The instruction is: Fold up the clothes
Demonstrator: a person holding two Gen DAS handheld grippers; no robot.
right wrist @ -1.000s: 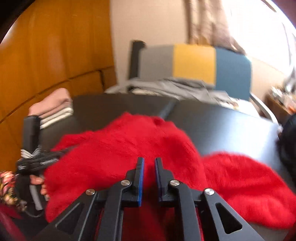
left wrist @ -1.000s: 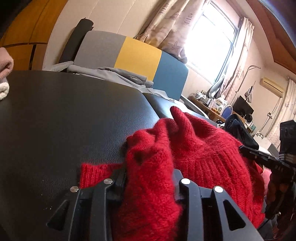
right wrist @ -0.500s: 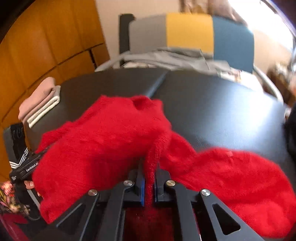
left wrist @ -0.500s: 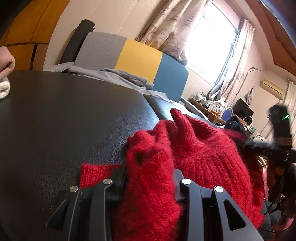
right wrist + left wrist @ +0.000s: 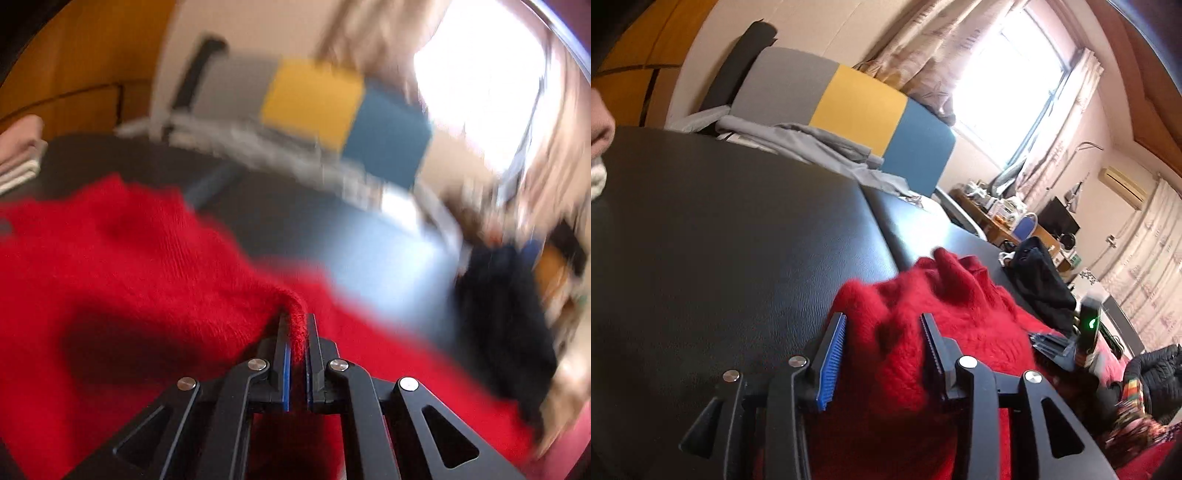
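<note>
A red knitted sweater point(image 5: 960, 317) lies bunched on the black padded table point(image 5: 720, 240). My left gripper point(image 5: 882, 325) stands open, its jaws wide apart on either side of a bunch of the red knit, which sits loosely between them. In the right wrist view, which is motion-blurred, my right gripper point(image 5: 295, 321) is shut on a fold of the red sweater point(image 5: 129, 258) and holds it lifted above the table. The right gripper also shows at the right edge of the left wrist view point(image 5: 1082, 339).
A grey, yellow and blue chair point(image 5: 857, 107) with grey cloth on it stands behind the table. Folded pink and white clothes point(image 5: 18, 151) lie at the far left. A black garment point(image 5: 1041, 273) lies at the table's right. A bright window is at the back right.
My left gripper has opened and let go of the red knit. My right gripper has closed on a fold of the sweater and swung it quickly to the right.
</note>
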